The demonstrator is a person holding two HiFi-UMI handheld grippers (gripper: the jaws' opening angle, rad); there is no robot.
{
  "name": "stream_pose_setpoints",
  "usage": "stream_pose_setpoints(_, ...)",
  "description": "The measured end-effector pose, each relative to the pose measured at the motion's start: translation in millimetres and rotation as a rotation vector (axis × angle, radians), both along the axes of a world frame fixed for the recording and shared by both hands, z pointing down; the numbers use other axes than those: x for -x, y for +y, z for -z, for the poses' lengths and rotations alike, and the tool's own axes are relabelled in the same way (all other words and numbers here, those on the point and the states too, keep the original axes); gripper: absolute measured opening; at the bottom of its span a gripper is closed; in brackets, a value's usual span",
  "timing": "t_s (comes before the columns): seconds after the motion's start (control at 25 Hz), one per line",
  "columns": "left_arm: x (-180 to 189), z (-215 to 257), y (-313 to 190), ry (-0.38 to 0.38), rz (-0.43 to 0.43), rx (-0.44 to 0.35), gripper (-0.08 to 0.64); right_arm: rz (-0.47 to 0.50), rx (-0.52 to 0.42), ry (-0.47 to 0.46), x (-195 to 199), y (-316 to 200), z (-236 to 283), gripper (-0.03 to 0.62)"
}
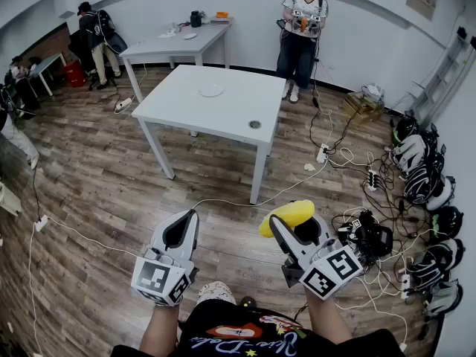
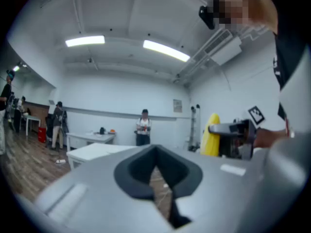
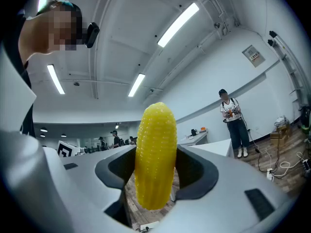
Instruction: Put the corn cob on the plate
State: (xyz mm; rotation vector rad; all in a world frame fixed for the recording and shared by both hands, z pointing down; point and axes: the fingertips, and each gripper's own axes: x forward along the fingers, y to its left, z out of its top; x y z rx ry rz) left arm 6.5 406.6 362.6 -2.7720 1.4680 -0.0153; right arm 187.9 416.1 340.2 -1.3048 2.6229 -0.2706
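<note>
Here the right tool (image 1: 294, 229) clamps the bumpy yellow corn cob (image 3: 155, 154) mid-length, at five o'clock; it looks light, stiff and slightly slick. The left tool (image 1: 186, 218) sits closed and empty. The round white plate (image 1: 211, 90) lies at twelve o'clock.

I count 2 grippers: left gripper (image 1: 187, 220), right gripper (image 1: 291, 230). 1 corn cob (image 1: 288, 215). 1 plate (image 1: 211, 90). 3 white tables: near table (image 1: 186, 106), back table (image 1: 160, 47), small table (image 1: 46, 61) far left. 3 ppl across the rm: standing person (image 1: 300, 28), person at back left (image 1: 93, 32), 3rd person (image 1: 16, 65) far left, blurry. 1 red bucket (image 1: 74, 74). 1 ladder (image 1: 445, 73). Helmets (image 1: 420, 181) along the right wall: at least 6, exact no. unclear.
</note>
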Motion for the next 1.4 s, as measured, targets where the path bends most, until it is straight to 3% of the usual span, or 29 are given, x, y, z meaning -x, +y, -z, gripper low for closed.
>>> stream_pose_setpoints(0.32, -8, -20, -57, 0.002, 0.012, 0.046, -0.014, 0.025, 0.043, 0.006, -5, -59, -17, 0.253)
stream_pose_setpoints(0.8, 60, -2, -248, 0.079, -0.022, -0.023, -0.014, -0.064, 0.023, 0.066, 44, -251, -7, 0.253)
stream_pose_setpoints(1.0, 87, -15, -308, 0.069, -0.010, 0.013, -0.014, -0.068, 0.048, 0.039, 66, -323, -10, 0.253)
stream_pose_setpoints(1.2, 118, -32, -345, 0.053, 0.034, 0.065, -0.014, -0.046, 0.086, 0.076, 92, -368, -28, 0.253)
stream_pose_setpoints(1.4, 116, -45, -386, 0.069, 0.049, 0.079, -0.014, -0.027, 0.096, 0.082, 86, -420, -36, 0.253)
